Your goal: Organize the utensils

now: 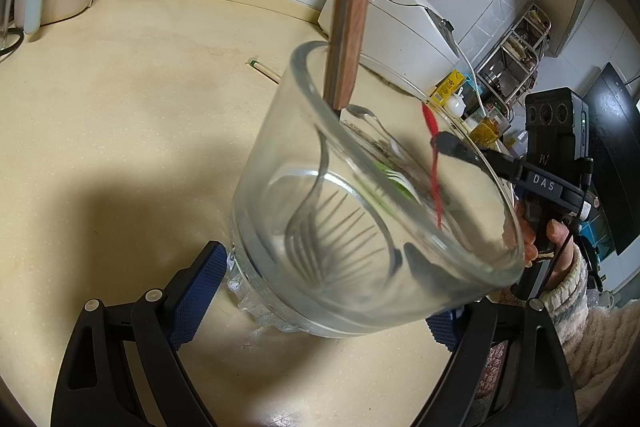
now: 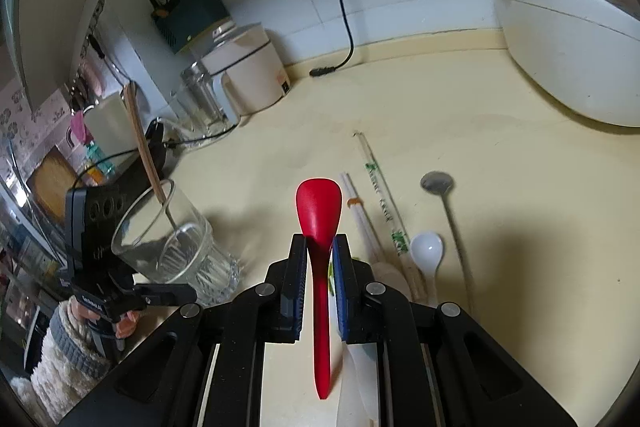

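Observation:
My left gripper (image 1: 316,307) is shut on the base of a clear glass (image 1: 280,155), which it holds tilted just above the beige counter (image 1: 120,107). A fork with a wooden handle (image 1: 352,7) stands in the glass. My right gripper (image 2: 320,259) is shut on a red spoon (image 2: 318,203), bowl forward, above the counter and to the right of the glass (image 2: 172,243). Through the glass wall, the left wrist view shows the red spoon (image 1: 434,163) in the right gripper (image 1: 452,147). Chopsticks (image 2: 384,195), a white spoon (image 2: 426,251) and a metal spoon (image 2: 438,183) lie on the counter.
A white rice cooker (image 2: 568,27) stands at the back right. A cream kettle (image 2: 248,75) and jars stand at the back left. A loose black power plug (image 2: 324,71) lies by the wall. A person's sleeved hand (image 2: 72,339) holds the left gripper.

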Available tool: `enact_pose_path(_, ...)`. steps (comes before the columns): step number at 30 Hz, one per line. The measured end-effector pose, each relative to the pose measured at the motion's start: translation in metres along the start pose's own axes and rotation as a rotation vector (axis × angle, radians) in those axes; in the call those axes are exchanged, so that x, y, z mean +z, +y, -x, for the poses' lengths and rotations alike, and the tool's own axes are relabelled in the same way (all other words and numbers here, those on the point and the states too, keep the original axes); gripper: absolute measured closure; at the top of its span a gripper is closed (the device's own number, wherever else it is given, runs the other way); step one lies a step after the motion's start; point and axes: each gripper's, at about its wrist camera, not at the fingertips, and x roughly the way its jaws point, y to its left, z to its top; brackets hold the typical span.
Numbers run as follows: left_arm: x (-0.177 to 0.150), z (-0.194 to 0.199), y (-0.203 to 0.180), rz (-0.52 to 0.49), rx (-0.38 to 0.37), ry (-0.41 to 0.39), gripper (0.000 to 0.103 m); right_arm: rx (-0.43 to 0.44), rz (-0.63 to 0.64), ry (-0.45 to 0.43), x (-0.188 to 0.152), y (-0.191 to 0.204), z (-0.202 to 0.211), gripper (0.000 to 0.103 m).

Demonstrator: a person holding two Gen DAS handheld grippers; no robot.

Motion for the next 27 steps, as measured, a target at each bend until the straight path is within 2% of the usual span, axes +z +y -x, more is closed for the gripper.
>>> enact_pose_path(27, 0.0, -0.0001, 0.0001, 0.001, -0.001, 0.0, 0.012, -0.021, -0.004, -0.042, 0.0016, -0.0027, 0.0053, 0.09)
